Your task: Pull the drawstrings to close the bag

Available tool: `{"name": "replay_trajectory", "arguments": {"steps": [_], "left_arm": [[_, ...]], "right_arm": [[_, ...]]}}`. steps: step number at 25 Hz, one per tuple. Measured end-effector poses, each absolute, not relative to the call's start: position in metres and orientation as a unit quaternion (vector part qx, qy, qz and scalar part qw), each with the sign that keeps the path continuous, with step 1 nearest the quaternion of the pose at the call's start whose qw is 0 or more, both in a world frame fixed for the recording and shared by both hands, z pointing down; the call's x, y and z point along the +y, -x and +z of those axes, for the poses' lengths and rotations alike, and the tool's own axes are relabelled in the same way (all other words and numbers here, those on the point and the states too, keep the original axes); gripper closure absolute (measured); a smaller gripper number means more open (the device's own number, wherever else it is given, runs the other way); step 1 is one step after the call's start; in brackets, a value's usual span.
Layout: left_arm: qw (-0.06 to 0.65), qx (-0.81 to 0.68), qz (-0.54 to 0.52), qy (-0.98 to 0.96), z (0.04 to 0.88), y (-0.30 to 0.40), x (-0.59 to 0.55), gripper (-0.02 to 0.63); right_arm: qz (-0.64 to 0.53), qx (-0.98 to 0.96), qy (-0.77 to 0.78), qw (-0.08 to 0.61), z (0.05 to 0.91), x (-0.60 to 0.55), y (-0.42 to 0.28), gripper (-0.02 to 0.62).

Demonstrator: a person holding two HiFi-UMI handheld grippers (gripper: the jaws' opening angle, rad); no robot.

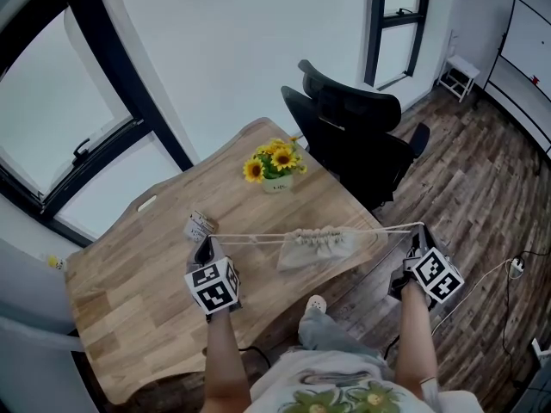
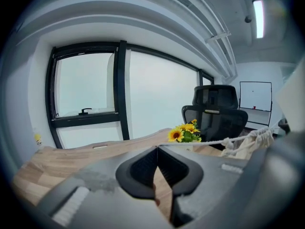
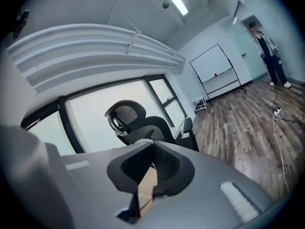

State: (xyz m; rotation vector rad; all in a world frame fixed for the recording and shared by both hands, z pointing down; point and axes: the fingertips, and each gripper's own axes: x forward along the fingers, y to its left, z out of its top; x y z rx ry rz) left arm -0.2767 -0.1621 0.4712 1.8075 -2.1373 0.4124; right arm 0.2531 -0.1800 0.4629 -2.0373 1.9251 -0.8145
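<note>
Drawstrings (image 1: 258, 237) are stretching in a tight, nearly level line between the two grippers, and the bag (image 1: 314, 246) is sitting on that line roughly midway between them. Its mouth is bunching into close pleats.

Off to the left, the left gripper (image 1: 207, 246) is clenching on the end of the cord. In the left gripper view its jaws are pressing together at the tip, and the white cord (image 2: 205, 142) is running from there rightward to the gathered cloth (image 2: 250, 141). A small packet (image 1: 199, 226) is lying just ahead of that gripper's tip on the wooden table (image 1: 146, 282). A pot of sunflowers (image 1: 275, 160) is standing farther ahead of it and to its right.

The bag is hanging low over the table's near edge, to the right of the left gripper and to the left of the right one; I cannot tell whether it is resting on the wood.

At the right, the right gripper (image 1: 422, 229) is pinching the other end of the cord, its jaws closing on a bit of white at their tip (image 3: 141, 140). It is holding out past the table's edge, over the plank floor. A black office chair (image 1: 353, 132) is standing ahead of it.
</note>
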Motion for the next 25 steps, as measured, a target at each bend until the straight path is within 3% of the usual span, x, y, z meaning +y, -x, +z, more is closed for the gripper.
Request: {"name": "replay_trajectory", "arguments": {"steps": [4,18,25], "left_arm": [[0.167,-0.752,0.14,-0.622,0.474,0.293,-0.159,0.596],[0.171,-0.739,0.137,-0.637,0.473,0.292,-0.166,0.591],[0.131,-0.73,0.151,-0.654,0.461,0.279,-0.17,0.592]], "right_arm": [[-0.299,0.634,0.698,0.143,0.472,-0.174,-0.27,0.592],[-0.278,0.639,0.701,0.153,0.47,-0.171,-0.286,0.592],[-0.241,0.635,0.72,0.141,0.461,-0.167,-0.289,0.591]]}}
